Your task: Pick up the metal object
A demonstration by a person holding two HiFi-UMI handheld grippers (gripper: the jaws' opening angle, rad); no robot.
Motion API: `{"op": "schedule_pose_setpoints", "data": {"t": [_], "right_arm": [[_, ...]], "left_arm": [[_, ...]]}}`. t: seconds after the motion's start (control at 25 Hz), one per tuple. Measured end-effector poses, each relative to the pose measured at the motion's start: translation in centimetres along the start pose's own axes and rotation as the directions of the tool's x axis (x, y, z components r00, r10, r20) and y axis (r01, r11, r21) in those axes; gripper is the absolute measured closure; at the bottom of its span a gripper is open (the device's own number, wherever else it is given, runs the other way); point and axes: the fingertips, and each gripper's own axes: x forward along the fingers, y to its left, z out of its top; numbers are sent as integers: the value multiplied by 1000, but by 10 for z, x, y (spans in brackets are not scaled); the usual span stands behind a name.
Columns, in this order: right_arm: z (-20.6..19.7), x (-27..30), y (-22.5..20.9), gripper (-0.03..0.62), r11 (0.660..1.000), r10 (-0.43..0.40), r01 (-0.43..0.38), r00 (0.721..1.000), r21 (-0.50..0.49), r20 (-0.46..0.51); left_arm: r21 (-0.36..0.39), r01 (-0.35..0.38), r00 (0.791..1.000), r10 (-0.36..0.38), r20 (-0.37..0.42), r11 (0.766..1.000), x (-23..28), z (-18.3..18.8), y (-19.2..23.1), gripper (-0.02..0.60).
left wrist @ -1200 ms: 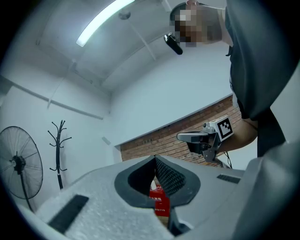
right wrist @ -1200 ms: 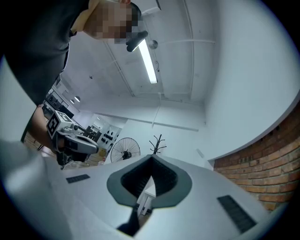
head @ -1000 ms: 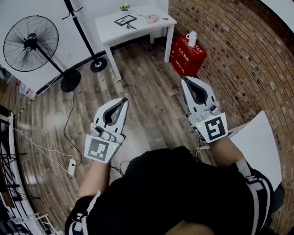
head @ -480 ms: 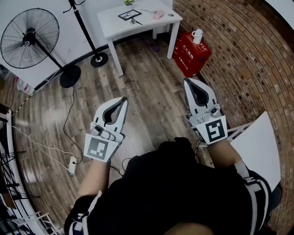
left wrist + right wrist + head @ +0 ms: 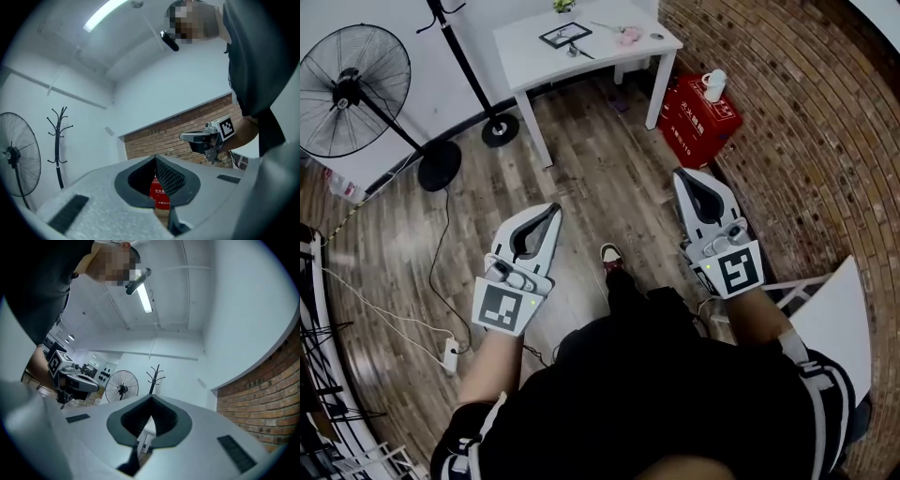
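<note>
Left tool (image 5: 548, 212) and right tool (image 5: 682, 176) both have their jaws together on nothing, above the wooden floor (image 5: 581, 159). Well ahead, small things (image 5: 575, 49) lie on the white desk (image 5: 525, 64); which is the metal object cannot be told.

This looks like a sparsely furnished studio or lab room rather than a home. A small white table (image 5: 525, 62) stands against a plain white wall, with a few small things on top. To the table's left are a black coat stand (image 5: 470, 67) and a large pedestal fan (image 5: 349, 89). To its right, a red box (image 5: 698, 117) with a white cup (image 5: 713, 84) on it sits by a bare brick wall (image 5: 811, 122). A wood-plank floor (image 5: 581, 173) runs in front of the table, and a power strip (image 5: 450, 354) with loose cable lies on it, well off to the left. A tube light (image 5: 144, 296) is fixed to the white ceiling.
</note>
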Motion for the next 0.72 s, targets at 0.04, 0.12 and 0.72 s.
{"op": "schedule_pose_setpoints", "data": {"t": [0.04,0.12,0.72], "right_arm": [[-8,15,-11,599,1000,5,-5,1000,1,4],[-25,49,-36,599,1000,14,-14,1000,6,14],[-106,270,-173,599,994,98,-100,994,54,41]], "left_arm": [[7,-3,1000,3,-1,1000,14,-4,12,574],[29,-15,1000,15,-6,999,46,-14,39,574],[109,-18,996,28,-90,994,236,-63,222,574]]}}
